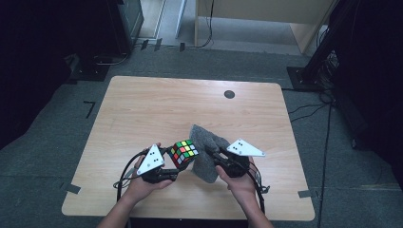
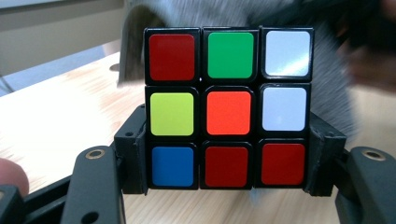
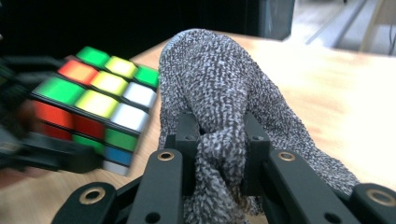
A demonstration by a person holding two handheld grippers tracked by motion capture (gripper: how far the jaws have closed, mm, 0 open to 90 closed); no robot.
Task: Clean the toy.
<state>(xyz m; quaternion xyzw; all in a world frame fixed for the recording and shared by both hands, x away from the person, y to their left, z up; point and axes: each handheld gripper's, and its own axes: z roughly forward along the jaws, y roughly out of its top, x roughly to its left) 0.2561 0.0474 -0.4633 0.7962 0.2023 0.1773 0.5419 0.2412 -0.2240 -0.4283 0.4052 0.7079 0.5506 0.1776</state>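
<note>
- We see our left gripper (image 1: pixel 167 167) closed on a scrambled, many-coloured plastic puzzle cube (image 1: pixel 184 152), its two black jaws pressing the cube's bottom layer from either side in the left gripper view, with the cube (image 2: pixel 228 108) held above the near middle of the pale wooden table (image 1: pixel 142 109).
- Our right gripper (image 1: pixel 217 158) is closed on a bunched fold of a grey knitted cloth (image 1: pixel 207 151); in the right gripper view the cloth (image 3: pixel 219 88) bulges up between the jaws and drapes beyond them, just right of the cube (image 3: pixel 95 100).
- We judge the cube's grip to be the weak point: the jaws bear only on the lowest row, so a sideways push from the cloth could twist that layer or tip the cube out.
- Smooth plastic faces may slide between hard jaws if we press too firmly with the cloth.
- The cloth is pinched by one fold, so it may pull free under a dragging rub.
- Loose knit could snag on a cube corner or on the jaws.
- A dropped cube would land near the table's near edge and might roll off.
</note>
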